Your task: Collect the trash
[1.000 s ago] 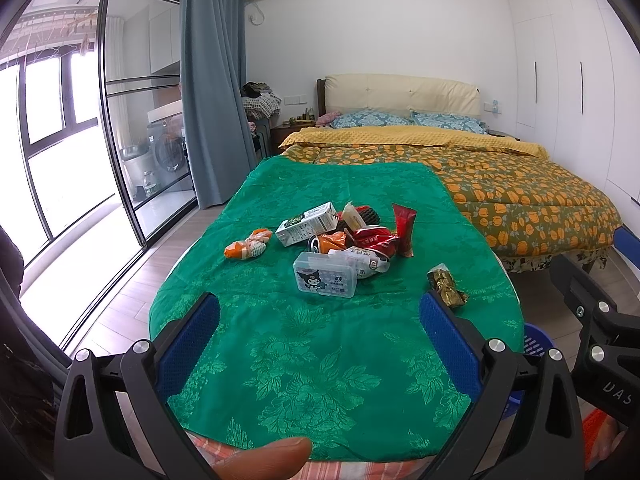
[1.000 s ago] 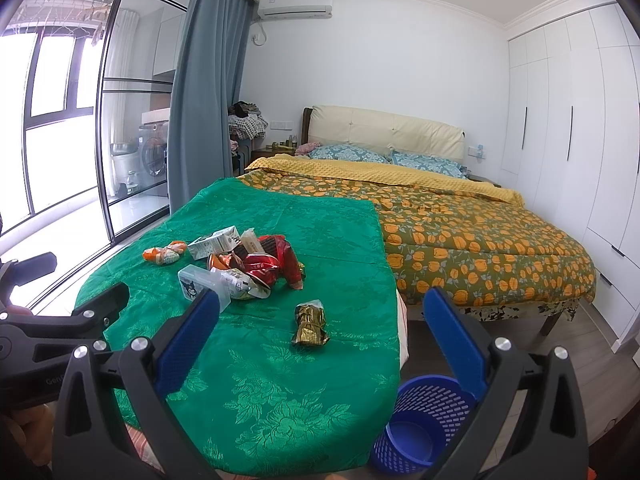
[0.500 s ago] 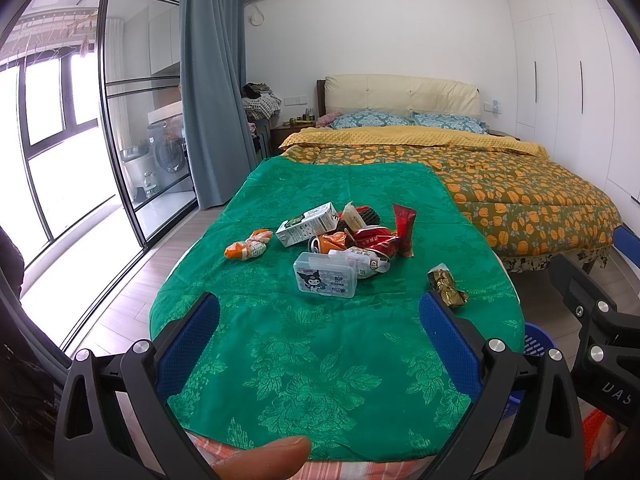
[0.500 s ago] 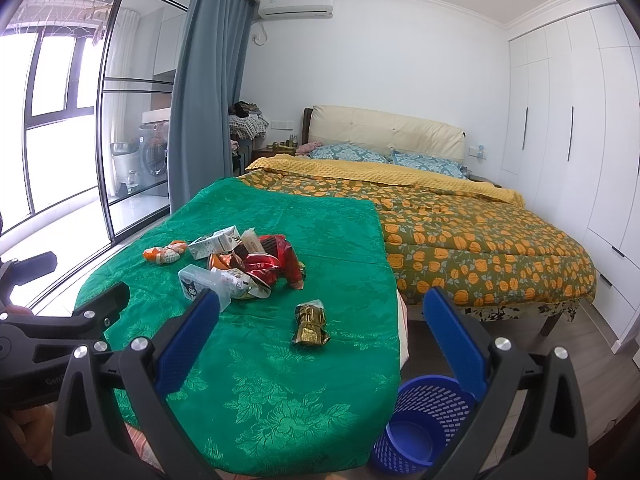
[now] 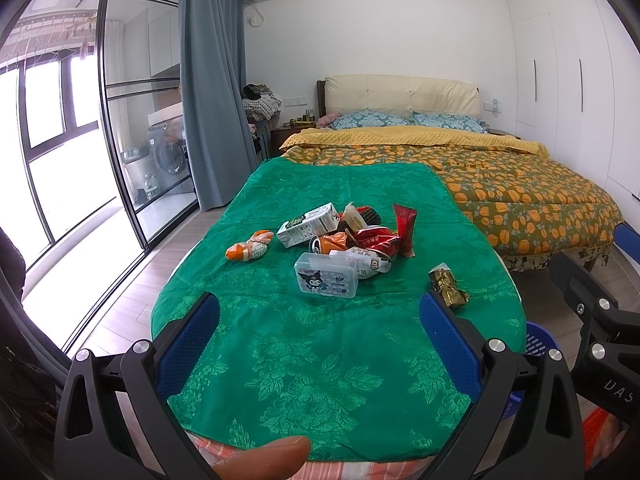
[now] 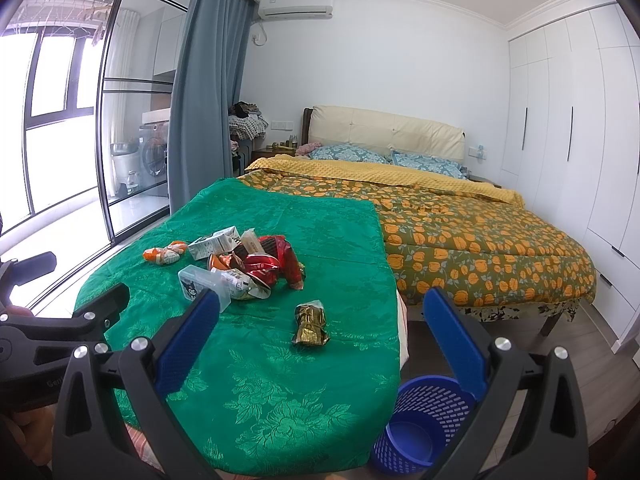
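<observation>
Bed (image 6: 460,232) with orange-patterned quilt fills the right background; grey-blue curtain (image 5: 212,92) hangs at left beside the glass doors.

Tabletop under a green floral cloth (image 5: 328,344) runs from the near edge up to the foot of the bed.

Blue mesh wastebasket (image 6: 424,424) stands on the floor just beside the tabletop's right near corner, upright.

Left gripper (image 5: 320,340): blue pads spread wide, nothing between them, held over the near end of the cloth. Right gripper (image 6: 322,340): likewise spread wide, nothing between the pads, pointing across the tabletop's right edge with the wastebasket partly behind its right finger.

Trash lies mid-tabletop in a loose pile: white-and-green milk carton (image 5: 307,225) on its side, red wrappers (image 5: 380,236) overlapping a crushed can, clear plastic box with cartoon label (image 5: 326,276) at the pile's near side.

Orange-and-white wrapper (image 5: 248,247) lies apart to the left of the pile. Gold foil wrapper (image 6: 310,322) lies alone near the right edge, nearest the right gripper.
</observation>
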`<state>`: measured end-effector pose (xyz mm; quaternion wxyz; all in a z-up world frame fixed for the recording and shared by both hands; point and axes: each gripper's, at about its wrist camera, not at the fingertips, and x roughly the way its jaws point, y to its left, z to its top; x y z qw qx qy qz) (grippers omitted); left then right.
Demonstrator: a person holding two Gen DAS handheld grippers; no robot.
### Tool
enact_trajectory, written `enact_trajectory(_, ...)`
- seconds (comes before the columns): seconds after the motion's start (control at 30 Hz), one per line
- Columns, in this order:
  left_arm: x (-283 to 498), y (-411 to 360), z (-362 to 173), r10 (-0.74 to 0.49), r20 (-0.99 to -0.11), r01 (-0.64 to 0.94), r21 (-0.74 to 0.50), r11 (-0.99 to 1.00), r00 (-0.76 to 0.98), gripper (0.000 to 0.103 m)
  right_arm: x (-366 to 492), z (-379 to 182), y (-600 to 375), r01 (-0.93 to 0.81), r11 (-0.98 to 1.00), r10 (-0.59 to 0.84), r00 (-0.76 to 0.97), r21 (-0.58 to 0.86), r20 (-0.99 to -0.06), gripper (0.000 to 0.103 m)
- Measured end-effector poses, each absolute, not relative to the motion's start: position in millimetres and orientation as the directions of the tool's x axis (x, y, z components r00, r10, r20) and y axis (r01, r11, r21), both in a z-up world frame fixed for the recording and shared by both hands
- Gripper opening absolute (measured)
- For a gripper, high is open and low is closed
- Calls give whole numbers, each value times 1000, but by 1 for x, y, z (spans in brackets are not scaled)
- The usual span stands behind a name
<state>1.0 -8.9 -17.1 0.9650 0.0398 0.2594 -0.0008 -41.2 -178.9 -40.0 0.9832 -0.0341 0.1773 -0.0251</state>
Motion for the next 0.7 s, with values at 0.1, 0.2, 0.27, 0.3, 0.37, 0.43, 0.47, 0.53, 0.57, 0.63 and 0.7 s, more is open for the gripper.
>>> enact_trajectory(0.1, 1, -9, -17, 19, -500, 22, 76, 997, 866, 99, -41, -40, -179, 38, 996, -62, 936, -76, -347, 99)
enact_trajectory(0.2, 1, -9, -18, 20, -499, 21, 77, 997, 866, 99, -41, -40, -179, 38, 996, -62, 936, -76, -347, 99)
enact_trajectory(0.27, 1, -9, -18, 20, -500, 22, 78, 997, 866, 99, -41, -40, -178, 38, 996, -62, 936, -76, -347, 99)
enact_trajectory(0.3, 1, -9, -19, 21, -499, 21, 79, 997, 866, 99, -41, -40, -179, 38, 996, -62, 936, -76, -347, 99)
enact_trajectory(0.37, 1, -8, -19, 23, -499, 18, 78, 997, 866, 99, -41, -40, -178, 38, 996, -62, 936, -76, -347, 99)
enact_trajectory(0.43, 2, -6, -21, 24, -498, 18, 79, 997, 867, 99, -41, -40, -179, 38, 996, -62, 936, -75, -347, 99)
enact_trajectory(0.47, 2, -7, -20, 24, -498, 18, 80, 997, 867, 99, -41, -40, -178, 38, 996, -62, 936, -75, -348, 99)
enact_trajectory(0.53, 2, -4, -20, 29, -496, 17, 87, 996, 868, 99, -41, -40, -179, 38, 996, -62, 936, -76, -347, 99)
enact_trajectory(0.57, 2, -4, -19, 30, -495, 16, 89, 996, 868, 99, -41, -40, -179, 38, 996, -62, 936, -76, -346, 99)
enact_trajectory(0.63, 5, 2, -20, 33, -495, 15, 93, 996, 868, 99, -41, -40, -179, 38, 996, -62, 936, -75, -347, 99)
enact_trajectory(0.7, 6, 2, -20, 31, -496, 16, 92, 996, 868, 99, -41, -40, -179, 38, 996, -62, 936, -76, -347, 99)
